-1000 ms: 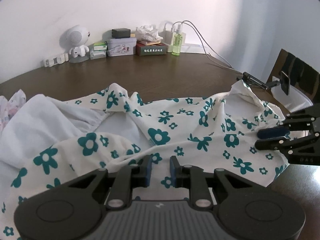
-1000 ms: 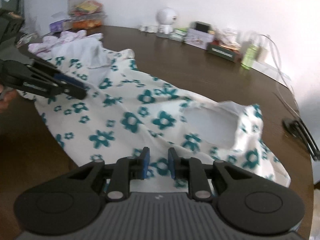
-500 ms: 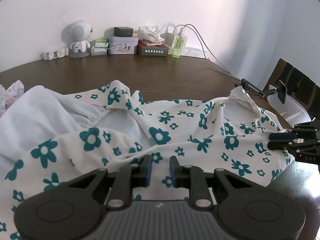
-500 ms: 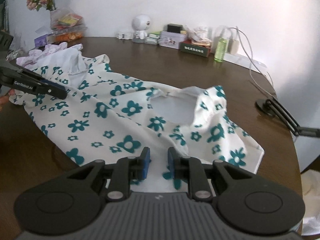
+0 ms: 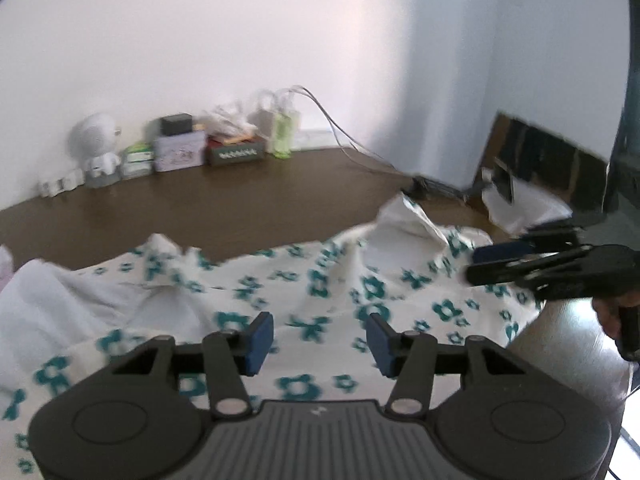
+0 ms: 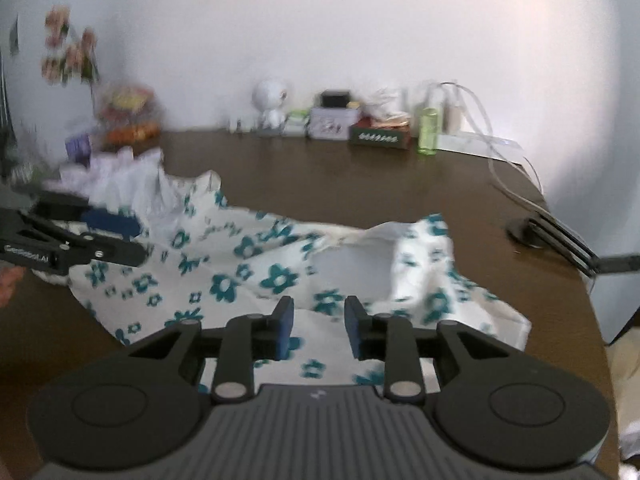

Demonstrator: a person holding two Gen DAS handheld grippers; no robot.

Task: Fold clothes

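Garment: the floral garment, white with teal flowers, lies spread across the near half of the brown table, its near hem along the table's front edge and a pale opening, probably the neck, showing toward the right side.
Left gripper: the left gripper has its jaws opening, blue pads well apart, with printed cloth lying below the gap and nothing pinched between them.
Right gripper: the right gripper is also opening, its gap narrower than the left's; the cloth sits under the pads, not clamped.
Step in hand: judged as letting go of the near hem after a placement, both tools freeing the fabric together.
How to do it well: the pads should part fully before either hand pulls away, so no pad drags the hem and rucks the layer; withdrawal is best straight back, off the cloth.
Wrinkles: a peaked ridge stands up at the far right corner and bunched white fabric sits at the left; both would want smoothing before another fold.
Risk: the front edge hangs close to the table's rim, so a snagged pad could pull the piece off.
Clutter: boxes, a green bottle and a white figurine line the far wall, well apart from the work.
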